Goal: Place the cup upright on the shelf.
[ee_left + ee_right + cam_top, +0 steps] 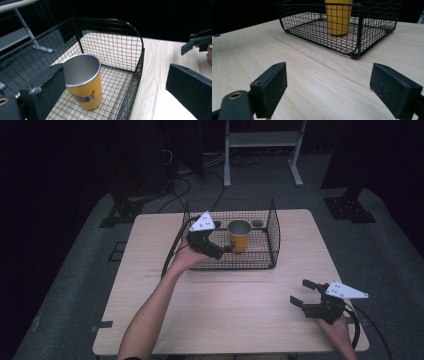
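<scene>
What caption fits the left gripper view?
Open left gripper at a yellow cup standing in a wire basket.

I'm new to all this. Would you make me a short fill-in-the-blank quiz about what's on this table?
1. The yellow cup stands upright inside the wire ____.
2. The left gripper has its jaws ____, beside the cup.
3. The right gripper hovers over the bare wooden ____.
4. The inside of the cup is ____ in colour.

Missing words: basket; open; table; silver
</scene>
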The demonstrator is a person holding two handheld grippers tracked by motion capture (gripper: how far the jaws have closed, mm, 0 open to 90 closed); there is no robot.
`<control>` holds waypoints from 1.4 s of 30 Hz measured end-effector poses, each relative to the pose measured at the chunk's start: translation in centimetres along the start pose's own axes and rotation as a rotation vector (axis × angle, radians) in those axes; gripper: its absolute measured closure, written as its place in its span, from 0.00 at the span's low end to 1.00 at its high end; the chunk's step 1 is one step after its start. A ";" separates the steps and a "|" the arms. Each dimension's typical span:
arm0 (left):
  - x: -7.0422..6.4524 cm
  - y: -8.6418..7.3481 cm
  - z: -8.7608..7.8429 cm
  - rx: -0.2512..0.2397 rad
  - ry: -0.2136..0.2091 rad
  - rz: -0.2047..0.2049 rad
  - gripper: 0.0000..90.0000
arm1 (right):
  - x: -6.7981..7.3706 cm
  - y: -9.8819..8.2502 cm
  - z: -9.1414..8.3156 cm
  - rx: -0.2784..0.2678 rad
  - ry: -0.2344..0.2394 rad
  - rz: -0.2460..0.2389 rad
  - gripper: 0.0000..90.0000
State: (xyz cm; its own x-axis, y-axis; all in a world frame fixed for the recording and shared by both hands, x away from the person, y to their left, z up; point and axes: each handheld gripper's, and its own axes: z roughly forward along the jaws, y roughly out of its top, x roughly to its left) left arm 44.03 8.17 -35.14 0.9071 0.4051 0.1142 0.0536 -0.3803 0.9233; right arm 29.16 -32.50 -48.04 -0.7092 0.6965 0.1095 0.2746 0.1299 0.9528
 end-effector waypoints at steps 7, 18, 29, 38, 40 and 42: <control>-0.7 -1.0 -1.1 -0.022 0.011 -0.016 0.02 | 0.0 0.0 0.0 0.001 -0.002 -0.002 0.15; -2.3 -2.7 -2.8 -0.024 0.023 -0.019 0.02 | 0.0 0.0 0.0 0.001 -0.006 0.000 0.15; -3.1 -3.8 -3.9 -0.035 0.031 -0.028 0.02 | 0.0 0.0 0.0 0.001 -0.007 0.004 0.15; -3.7 -5.2 -4.9 -0.041 0.040 -0.040 0.02 | 0.0 0.0 0.0 0.001 -0.010 0.005 0.15; -3.9 -5.4 -5.1 -0.045 0.043 -0.037 0.02 | 0.0 0.0 0.0 0.001 -0.010 0.005 0.15; -4.1 -5.6 -5.3 -0.045 0.045 -0.035 0.02 | 0.0 0.0 0.0 0.002 -0.010 0.005 0.15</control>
State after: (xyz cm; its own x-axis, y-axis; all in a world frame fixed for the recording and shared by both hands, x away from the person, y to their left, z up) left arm 37.80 13.04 -38.80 0.8852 0.4551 0.0967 0.0657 -0.3280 0.9424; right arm 29.17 -32.53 -48.04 -0.7009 0.7045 0.1115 0.2793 0.1272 0.9517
